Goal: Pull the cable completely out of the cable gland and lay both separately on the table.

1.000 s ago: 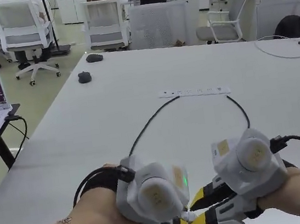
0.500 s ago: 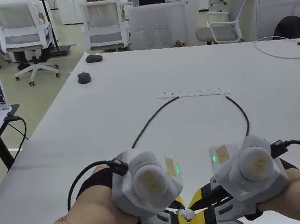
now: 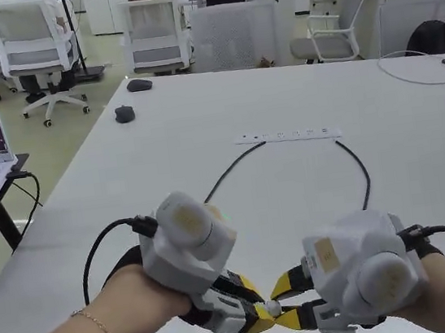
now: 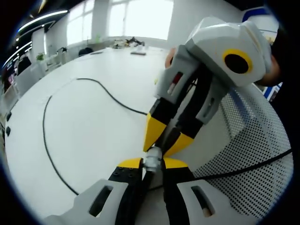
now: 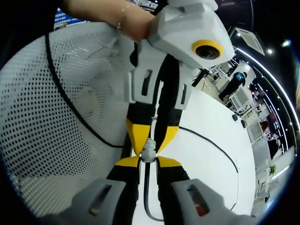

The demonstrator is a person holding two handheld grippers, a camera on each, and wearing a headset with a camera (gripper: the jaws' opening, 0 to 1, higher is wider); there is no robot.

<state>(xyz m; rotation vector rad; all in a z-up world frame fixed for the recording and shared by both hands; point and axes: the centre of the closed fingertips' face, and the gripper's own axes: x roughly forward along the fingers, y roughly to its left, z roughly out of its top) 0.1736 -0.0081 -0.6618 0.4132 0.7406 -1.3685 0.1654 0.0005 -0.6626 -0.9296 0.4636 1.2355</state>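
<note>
Presently the extraction step is in hand, and neither part lies on the table (image 3: 304, 98) yet. In my judgement it is best done as a straight pull along the cable's own line, with the left gripper (image 4: 152, 162) bracing and the right gripper (image 5: 148, 161) drawing away toward 3 o'clock. There should be no twist, since a sideways load could let so small a part slip from the tips or bind the cable in the seal. Both hands should then move toward 12 o'clock over the bare surface, so that each piece can be set down well apart from the other. In the head view the two grippers meet tip to tip at 6 o'clock, the left coming in from 8 o'clock and the right from 4 o'clock. The left jaws are closed to a narrow gap, with the yellow tips pressed on either side of the work, apparently on the gland body. The right jaws are likewise nearly shut, and the black cable (image 5: 146, 187) runs back between them toward 6 o'clock of the right gripper view. Their hold therefore appears to be on the cable just behind the gland, though the exact contact cannot be confirmed. The white cable gland (image 3: 271, 309) is held between the four tips at the table's near edge, with the cable not yet drawn out.
</note>
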